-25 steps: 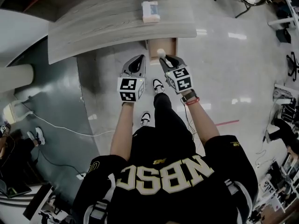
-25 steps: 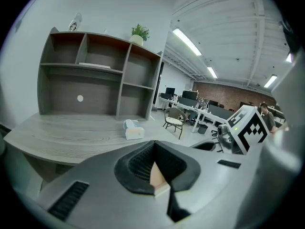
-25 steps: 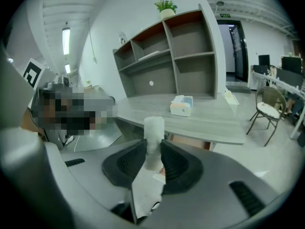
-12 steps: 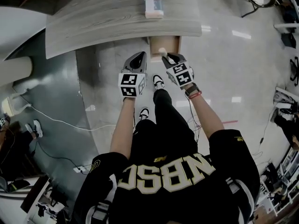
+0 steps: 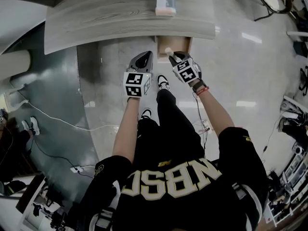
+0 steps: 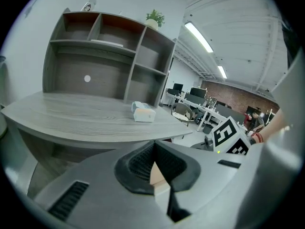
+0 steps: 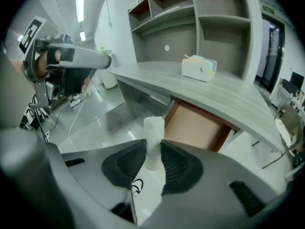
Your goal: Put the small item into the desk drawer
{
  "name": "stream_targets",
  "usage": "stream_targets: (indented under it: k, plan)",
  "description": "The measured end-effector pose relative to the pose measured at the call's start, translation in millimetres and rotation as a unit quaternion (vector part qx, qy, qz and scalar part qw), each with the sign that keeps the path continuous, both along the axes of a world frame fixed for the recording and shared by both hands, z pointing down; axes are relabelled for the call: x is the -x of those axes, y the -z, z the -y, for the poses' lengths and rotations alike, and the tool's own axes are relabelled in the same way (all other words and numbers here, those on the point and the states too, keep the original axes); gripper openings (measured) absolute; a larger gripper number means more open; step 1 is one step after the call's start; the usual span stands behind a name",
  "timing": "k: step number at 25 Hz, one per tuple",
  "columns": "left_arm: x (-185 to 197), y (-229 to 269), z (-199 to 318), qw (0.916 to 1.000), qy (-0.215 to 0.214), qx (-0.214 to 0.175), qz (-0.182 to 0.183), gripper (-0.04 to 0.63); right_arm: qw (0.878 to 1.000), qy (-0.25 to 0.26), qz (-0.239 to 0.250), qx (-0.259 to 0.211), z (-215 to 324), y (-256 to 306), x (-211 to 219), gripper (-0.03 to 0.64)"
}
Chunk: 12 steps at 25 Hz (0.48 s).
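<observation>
The fingers [image 7: 126, 165] of the right gripper [image 7: 153, 151] are closed on the small item [image 7: 154, 128], a white thing that looks like a little roll, though I cannot be sure what it is. Its top pokes up above the soft black pads. The item is in the air, held just in front of the open drawer [image 7: 200, 128], which sticks out from under the bench [image 5: 120, 13]. The drawer looks bare inside, as far as this view shows. The fingers [image 6: 136, 166] of the left gripper [image 6: 155, 163] are pressed together with nothing in them, and that gripper hangs beside the right one, a little to the left of the drawer. A small box [image 5: 165, 4] sits on top of the bench, well away from both grippers. The step now is to get the item over the drawer. To do it well, the right gripper should go forward until the item is past the drawer's front wall and over its floor. Then it should go down low, so the item has only a short drop and does not bounce out. Only then should the fingers open. The grip should stay firm until that point. The left gripper should keep to its side, clear of the drawer.
</observation>
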<state>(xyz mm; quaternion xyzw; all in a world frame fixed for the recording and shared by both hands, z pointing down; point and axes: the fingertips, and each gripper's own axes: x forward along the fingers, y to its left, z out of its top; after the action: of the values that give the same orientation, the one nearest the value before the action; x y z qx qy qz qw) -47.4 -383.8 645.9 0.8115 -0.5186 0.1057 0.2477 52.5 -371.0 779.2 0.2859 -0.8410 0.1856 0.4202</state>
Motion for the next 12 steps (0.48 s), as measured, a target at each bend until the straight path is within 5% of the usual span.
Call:
stream_targets:
  k: [12]
  plan:
    - [9.6,-37.5,8.9,0.9999,0.012,0.01,0.003,0.014,0.993,0.078,-0.086,-0.002,20.8,-72.2,-2.1,0.107]
